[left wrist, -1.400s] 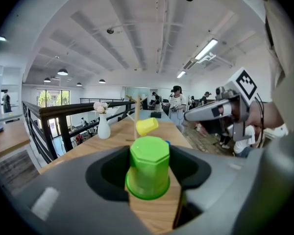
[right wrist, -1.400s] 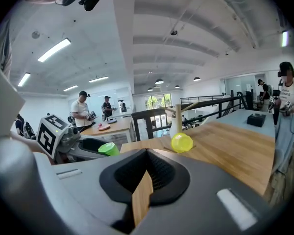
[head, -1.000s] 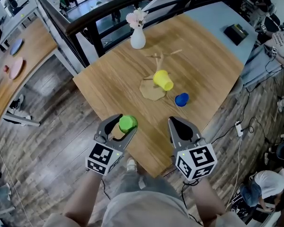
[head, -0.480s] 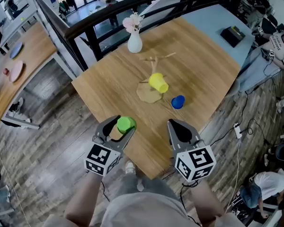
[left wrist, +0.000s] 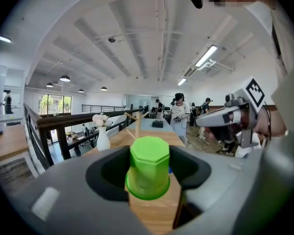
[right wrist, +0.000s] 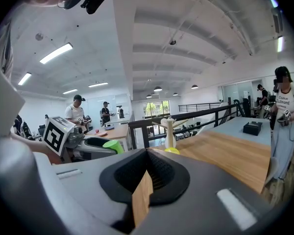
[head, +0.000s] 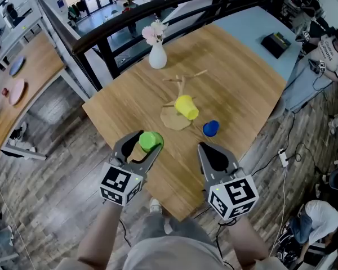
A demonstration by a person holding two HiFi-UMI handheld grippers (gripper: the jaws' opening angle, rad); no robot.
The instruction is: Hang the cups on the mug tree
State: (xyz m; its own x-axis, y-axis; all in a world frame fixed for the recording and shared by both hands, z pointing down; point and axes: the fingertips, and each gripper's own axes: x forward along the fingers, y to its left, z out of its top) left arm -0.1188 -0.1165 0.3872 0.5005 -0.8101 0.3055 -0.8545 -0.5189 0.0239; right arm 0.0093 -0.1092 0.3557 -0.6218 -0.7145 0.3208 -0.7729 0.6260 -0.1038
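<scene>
My left gripper (head: 147, 143) is shut on a green cup (head: 151, 140), carried above the near part of the wooden table (head: 242, 94); in the left gripper view the green cup (left wrist: 148, 166) fills the space between the jaws, its eight-sided bottom towards the camera. The wooden mug tree (head: 181, 88) stands mid-table with a yellow cup (head: 186, 106) hanging on it. A blue cup (head: 210, 128) lies on the table to the tree's right. My right gripper (head: 214, 154) is shut and empty over the near edge. The right gripper view shows the mug tree (right wrist: 167, 130) ahead.
A white vase with pink flowers (head: 156, 54) stands behind the tree near the dark railing (head: 129, 21). A black box (head: 276, 40) lies on the blue table at the far right, with a person (head: 329, 46) beside it. The table's near corner drops to the wooden floor.
Both grippers have risen a little and moved forward over the table towards the tree; the green cup went along in the left jaws. Jaws unchanged.
</scene>
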